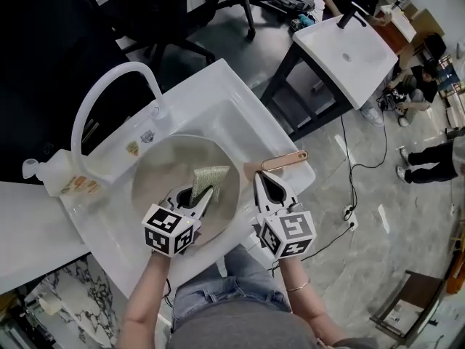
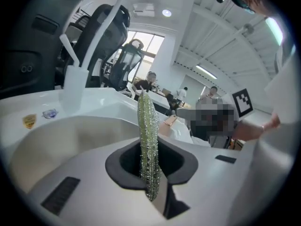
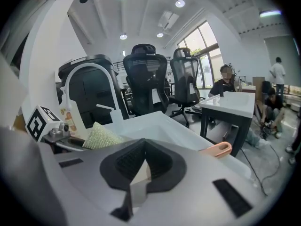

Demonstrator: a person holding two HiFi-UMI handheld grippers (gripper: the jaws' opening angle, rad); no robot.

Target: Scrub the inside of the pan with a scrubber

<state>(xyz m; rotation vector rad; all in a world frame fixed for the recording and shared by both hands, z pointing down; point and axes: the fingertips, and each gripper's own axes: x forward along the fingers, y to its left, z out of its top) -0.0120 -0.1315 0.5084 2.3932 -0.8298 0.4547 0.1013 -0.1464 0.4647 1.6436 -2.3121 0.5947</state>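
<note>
Sensibly, the left gripper [image 1: 205, 193] is pinched on the glittery green scrubber pad [image 1: 211, 174], which stands edge-up at about 2 o'clock inside the round beige pan [image 1: 156, 180] lying in the white sink [image 1: 218, 97]. Meanwhile the right gripper [image 1: 259, 177] looks closed on the rim at 3 o'clock (beside the copper-pink handle [image 1: 285, 160]), apparently to steady it.

The head view looks steeply down from high over the sink [image 1: 211, 93], framing it whole. Both gripper views sit low at the sink's near edge, facing across it at close range, the right one nearer its right rim; all three share the faucet [image 1: 133, 67] and scrubber [image 1: 209, 177]
</note>
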